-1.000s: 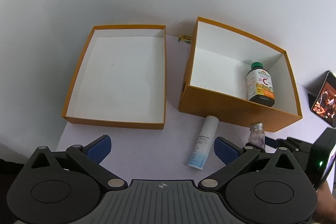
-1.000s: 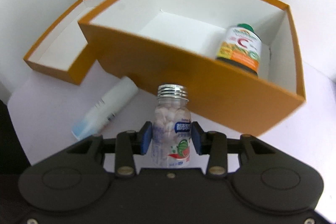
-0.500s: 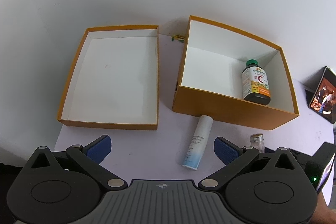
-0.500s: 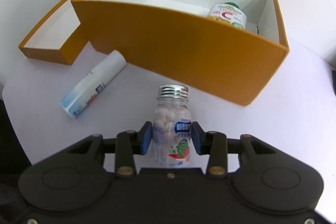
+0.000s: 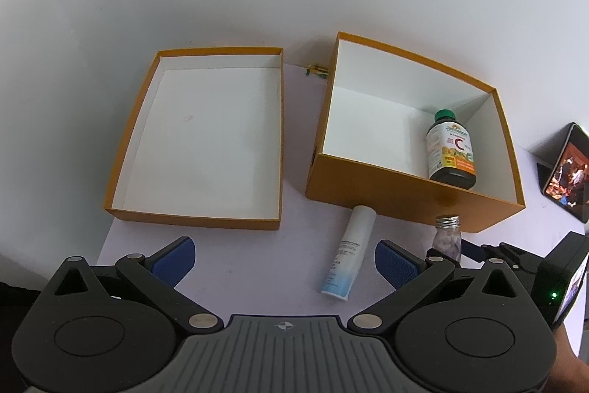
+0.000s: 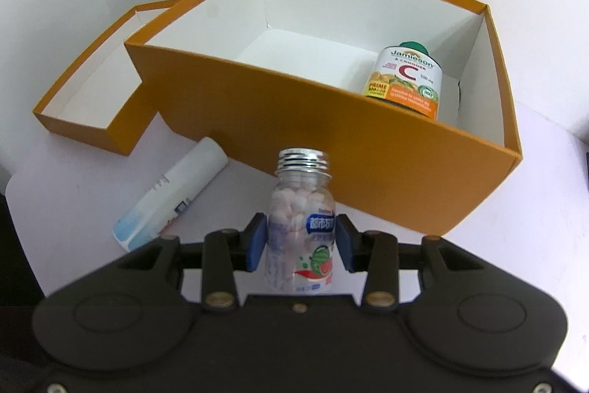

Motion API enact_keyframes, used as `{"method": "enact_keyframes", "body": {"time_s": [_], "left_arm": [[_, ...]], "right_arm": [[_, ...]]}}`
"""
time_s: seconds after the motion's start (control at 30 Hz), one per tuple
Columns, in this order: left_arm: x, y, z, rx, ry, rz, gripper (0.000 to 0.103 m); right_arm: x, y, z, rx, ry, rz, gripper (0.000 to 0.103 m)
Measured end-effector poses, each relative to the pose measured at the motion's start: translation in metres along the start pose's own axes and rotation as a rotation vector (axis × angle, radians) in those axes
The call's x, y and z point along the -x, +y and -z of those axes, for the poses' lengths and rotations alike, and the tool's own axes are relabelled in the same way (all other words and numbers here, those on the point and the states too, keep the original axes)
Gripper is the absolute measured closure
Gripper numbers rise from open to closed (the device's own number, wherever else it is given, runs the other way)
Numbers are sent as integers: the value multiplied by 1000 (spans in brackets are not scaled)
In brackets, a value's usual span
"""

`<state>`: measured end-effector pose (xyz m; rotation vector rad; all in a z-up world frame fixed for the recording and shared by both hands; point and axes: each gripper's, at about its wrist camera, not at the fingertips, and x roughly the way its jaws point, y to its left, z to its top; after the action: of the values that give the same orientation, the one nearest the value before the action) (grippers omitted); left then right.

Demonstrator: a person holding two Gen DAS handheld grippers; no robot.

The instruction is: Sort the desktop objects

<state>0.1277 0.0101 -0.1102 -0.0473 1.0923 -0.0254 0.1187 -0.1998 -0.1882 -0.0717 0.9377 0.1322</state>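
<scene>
My right gripper (image 6: pixel 300 242) is shut on a clear candy bottle (image 6: pixel 302 220) with a silver cap, held upright in front of the deep orange box (image 6: pixel 368 150). The bottle also shows in the left wrist view (image 5: pixel 447 236). A vitamin C bottle (image 6: pixel 406 78) stands inside the box at its right side; it shows in the left wrist view too (image 5: pixel 452 151). A white and blue tube (image 5: pixel 349 256) lies on the table before the box. My left gripper (image 5: pixel 285 260) is open and empty, above the table's front, left of the tube.
A shallow orange lid (image 5: pixel 198 139) lies open-side up left of the deep box (image 5: pixel 405 197). A small yellow-green item (image 5: pixel 314 69) lies behind, between them. A tablet screen (image 5: pixel 567 172) stands at the far right. A white wall is behind the table.
My right gripper dipped with the candy bottle, then rose and now sees into the deep box again. My left gripper pulled back and up a little, so the boxes look smaller.
</scene>
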Motion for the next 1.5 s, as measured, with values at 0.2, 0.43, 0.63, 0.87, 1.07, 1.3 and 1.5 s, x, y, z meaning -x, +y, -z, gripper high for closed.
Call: {"method": "enact_keyframes", "body": {"time_s": [0.2, 0.43, 0.63, 0.87, 1.07, 1.3, 1.5], "left_arm": [[1, 0, -1, 0, -5, 2, 0], [3, -1, 1, -3, -10, 4, 0], [6, 2, 4, 5, -15, -4, 0], [10, 6, 7, 17, -20, -14, 0], [12, 14, 11, 43, -25, -24, 0], [7, 20, 16, 62, -7, -35, 0], [6, 13, 13, 47, -9, -28, 0]], "right_arm": [[-1, 0, 1, 1, 1, -2, 64], [2, 2, 1, 8, -15, -11, 65], [2, 3, 2, 6, -13, -11, 64], [-27, 6, -30, 61, 94, 23, 57], [-69, 14, -45, 152, 241, 22, 69], [-31, 13, -43, 183, 127, 0, 71], [13, -5, -21, 140, -11, -5, 71]]}}
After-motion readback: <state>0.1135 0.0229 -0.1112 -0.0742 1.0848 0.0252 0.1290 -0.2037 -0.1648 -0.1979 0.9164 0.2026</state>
